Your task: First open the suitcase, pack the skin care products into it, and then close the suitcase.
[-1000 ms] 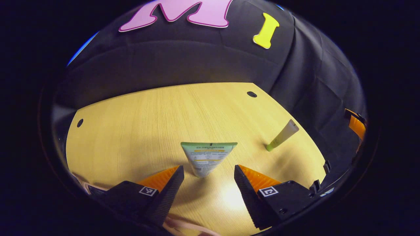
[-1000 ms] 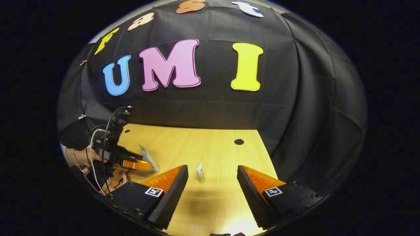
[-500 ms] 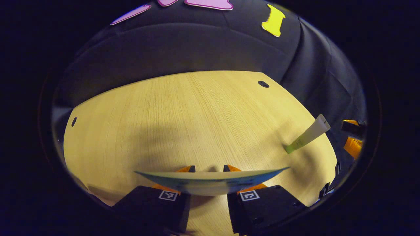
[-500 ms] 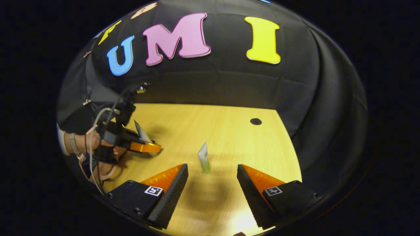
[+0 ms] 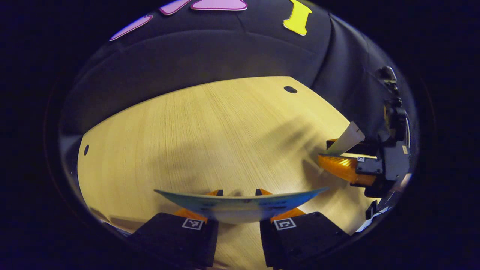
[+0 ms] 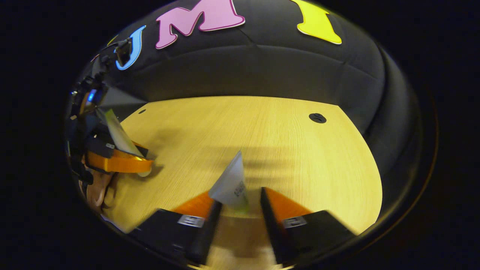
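The right gripper (image 6: 237, 204) hung low over the wooden table (image 6: 300, 157), its fingers drawn close on either side of a small pale tube (image 6: 230, 183) that stood tilted between them; motion blur left it unclear whether both fingers pressed on it. At the far left, the left gripper (image 6: 146, 167) held a wider tube (image 6: 117, 133) upright just above the tabletop, with part of a hand (image 6: 98, 187) below it.
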Demonstrator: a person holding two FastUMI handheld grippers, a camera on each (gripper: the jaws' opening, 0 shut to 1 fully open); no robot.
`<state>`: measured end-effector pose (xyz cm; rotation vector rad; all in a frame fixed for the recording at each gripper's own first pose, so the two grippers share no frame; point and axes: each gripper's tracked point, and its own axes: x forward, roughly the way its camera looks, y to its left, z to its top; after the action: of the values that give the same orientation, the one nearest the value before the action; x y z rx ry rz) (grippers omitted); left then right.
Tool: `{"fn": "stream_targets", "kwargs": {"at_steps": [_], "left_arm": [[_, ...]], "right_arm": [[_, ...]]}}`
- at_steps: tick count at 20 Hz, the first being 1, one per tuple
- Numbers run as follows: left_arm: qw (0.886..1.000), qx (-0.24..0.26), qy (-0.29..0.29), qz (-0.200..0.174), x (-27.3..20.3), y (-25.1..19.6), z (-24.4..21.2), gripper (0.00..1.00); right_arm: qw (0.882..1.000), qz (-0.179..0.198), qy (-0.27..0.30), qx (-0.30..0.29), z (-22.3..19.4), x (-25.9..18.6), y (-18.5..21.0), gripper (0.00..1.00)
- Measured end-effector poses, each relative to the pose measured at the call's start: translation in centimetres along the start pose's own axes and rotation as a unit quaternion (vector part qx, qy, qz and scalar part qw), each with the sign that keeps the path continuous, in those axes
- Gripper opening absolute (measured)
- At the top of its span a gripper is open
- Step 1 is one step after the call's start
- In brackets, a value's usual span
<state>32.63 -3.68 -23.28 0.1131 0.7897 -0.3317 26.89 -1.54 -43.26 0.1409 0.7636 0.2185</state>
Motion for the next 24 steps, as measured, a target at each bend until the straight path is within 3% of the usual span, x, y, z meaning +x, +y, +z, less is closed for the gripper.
{"fn": "stream_targets", "kwargs": {"at_steps": [1,7,11,13,20,24], "left_arm": [[1.0,-0.009,0.0,-0.007,-1.0,-0.5,0.0,0.53],[1.0,-0.011,0.001,-0.014,-11.6,1.4,-3.1,0.53],[0.995,-0.037,0.069,0.056,-18.6,8.1,-10.1,0.53],[0.981,-0.065,0.144,0.114,-21.0,12.0,-15.0,0.53],[0.941,-0.151,0.274,0.128,-18.9,14.5,-25.4,0.53],[0.942,-0.126,0.272,0.15,-17.5,16.2,-27.8,0.59]], "right_arm": [[1.0,0.007,-0.002,0.008,0.2,-0.5,0.2,0.31],[0.999,0.039,-0.025,-0.006,1.9,-7.3,4.5,0.3],[0.996,0.075,-0.043,-0.019,1.9,-12.6,10.8,0.3],[0.995,0.093,-0.046,0.003,1.6,-14.3,14.3,0.3],[0.993,0.105,-0.05,-0.026,0.9,-17.8,22.5,0.29],[0.992,0.109,-0.041,-0.044,-0.6,-18.6,26.4,0.29]]}}
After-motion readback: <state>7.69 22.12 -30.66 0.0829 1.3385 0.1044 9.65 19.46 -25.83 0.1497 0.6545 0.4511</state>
